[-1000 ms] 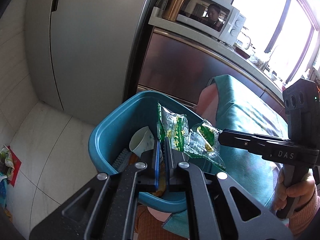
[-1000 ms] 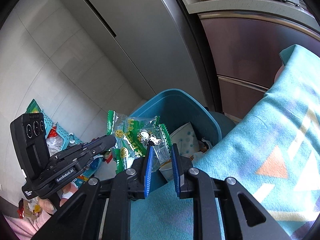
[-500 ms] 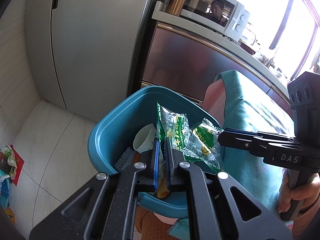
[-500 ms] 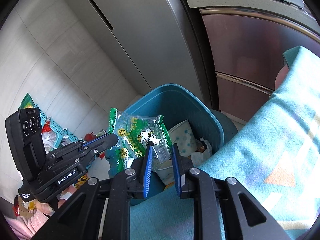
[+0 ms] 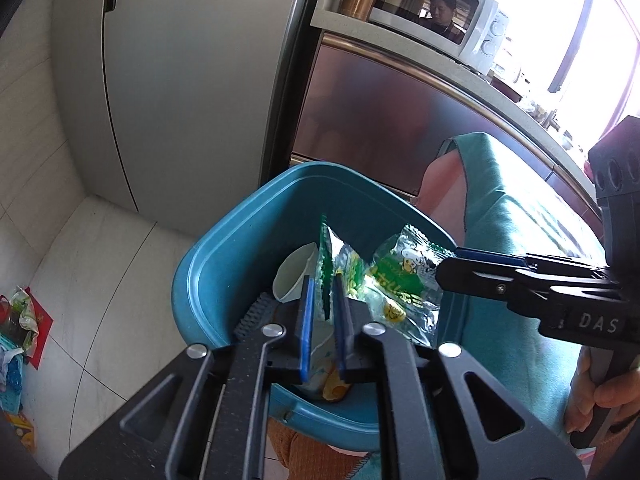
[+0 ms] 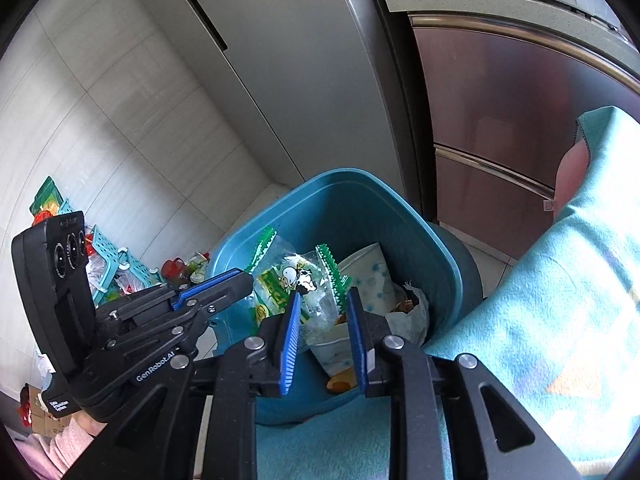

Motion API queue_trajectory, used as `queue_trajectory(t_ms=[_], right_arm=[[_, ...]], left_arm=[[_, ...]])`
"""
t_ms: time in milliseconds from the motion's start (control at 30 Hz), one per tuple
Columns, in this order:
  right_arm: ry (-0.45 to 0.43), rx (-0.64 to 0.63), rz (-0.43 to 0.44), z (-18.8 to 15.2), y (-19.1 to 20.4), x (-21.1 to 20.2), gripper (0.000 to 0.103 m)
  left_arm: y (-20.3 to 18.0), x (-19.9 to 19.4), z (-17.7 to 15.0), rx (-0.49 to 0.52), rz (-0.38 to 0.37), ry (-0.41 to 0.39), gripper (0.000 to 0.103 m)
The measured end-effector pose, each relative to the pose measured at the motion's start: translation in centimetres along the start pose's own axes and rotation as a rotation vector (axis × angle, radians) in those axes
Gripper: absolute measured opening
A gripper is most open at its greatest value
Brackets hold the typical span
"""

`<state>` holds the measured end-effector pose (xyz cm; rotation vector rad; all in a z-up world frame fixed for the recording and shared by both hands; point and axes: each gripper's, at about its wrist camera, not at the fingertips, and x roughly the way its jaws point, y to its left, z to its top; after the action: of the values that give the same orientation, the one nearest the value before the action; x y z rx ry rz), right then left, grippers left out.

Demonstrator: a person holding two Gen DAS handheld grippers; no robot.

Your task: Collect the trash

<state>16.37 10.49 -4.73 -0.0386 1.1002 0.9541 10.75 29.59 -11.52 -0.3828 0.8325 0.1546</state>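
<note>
A blue trash bin [image 5: 224, 280] [image 6: 404, 220] stands on the floor beside a teal cloth. A green and clear snack wrapper [image 5: 394, 280] [image 6: 288, 284] hangs over the bin's mouth. My left gripper [image 5: 323, 308] has its jaws parted a little, with the wrapper's green edge [image 5: 326, 276] between them. My right gripper [image 6: 323, 312] is open, with the wrapper's other end loose between its blue pads [image 6: 291, 332]. The bin holds a paper cup [image 5: 294, 276] [image 6: 370, 276] and crumpled trash.
A grey fridge [image 5: 180, 80] and a brown cabinet [image 5: 380, 128] with a microwave [image 5: 440, 16] stand behind the bin. The teal cloth [image 6: 540, 300] lies right of it. Baskets and litter [image 6: 120, 264] lie on the tiled floor at left.
Both grippers moved closer to the bin's mouth. Both jaws have opened wider, and the wrapper has sunk lower toward the bin.
</note>
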Motion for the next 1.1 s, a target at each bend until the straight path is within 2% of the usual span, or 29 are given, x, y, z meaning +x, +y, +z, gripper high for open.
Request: queue_trajectory(t_ms=[67,267,467,600,667,767,867,933,1033,1100], right_arm=[[0.001,-0.005,0.001,0.0,0.1,0.0,0.027],[-0.003,0.000,0.008,-0.2,0.0,-0.3,0.031],[-0.021,0.009,0.019,-1.1,-0.3,-1.2,0.035],[-0.047,0.012,0.028,-1.9,-0.6,-2.2,0.039],[-0.068,0.003,0.017,-2.4,-0.5,-3.1,0.046],[-0.110,-0.002,0.000,-3.2,-0.6,-4.6,0.053],[-0.162,-0.025,-0.039,-4.2,-0.5,-6.2,0.067],[-0.200,-0.040,-0.088,-5.0,-0.6,-7.5,0.070],[-0.249,-0.039,-0.142,-6.1,-1.1,-9.4,0.075],[-0.279,-0.039,-0.168,-6.9,-1.3,-10.7,0.083]], left_arm=[[0.1,0.3,-0.1,-0.003,0.000,0.000,0.019],[0.1,0.3,-0.2,-0.004,-0.006,-0.004,0.019],[-0.6,-1.3,-0.6,0.033,0.002,-0.051,0.030],[-1.3,-3.2,-0.8,0.060,0.001,-0.105,0.044],[-1.8,-4.3,-1.0,0.076,0.003,-0.137,0.051],[-2.4,-5.9,-1.2,0.097,-0.003,-0.179,0.068],[-3.4,-7.3,-1.5,0.125,-0.014,-0.217,0.082],[-4.1,-8.2,-1.8,0.140,-0.003,-0.244,0.094],[-5.3,-9.5,-2.5,0.165,0.009,-0.292,0.097],[-6.2,-10.3,-2.9,0.178,0.014,-0.322,0.097]])
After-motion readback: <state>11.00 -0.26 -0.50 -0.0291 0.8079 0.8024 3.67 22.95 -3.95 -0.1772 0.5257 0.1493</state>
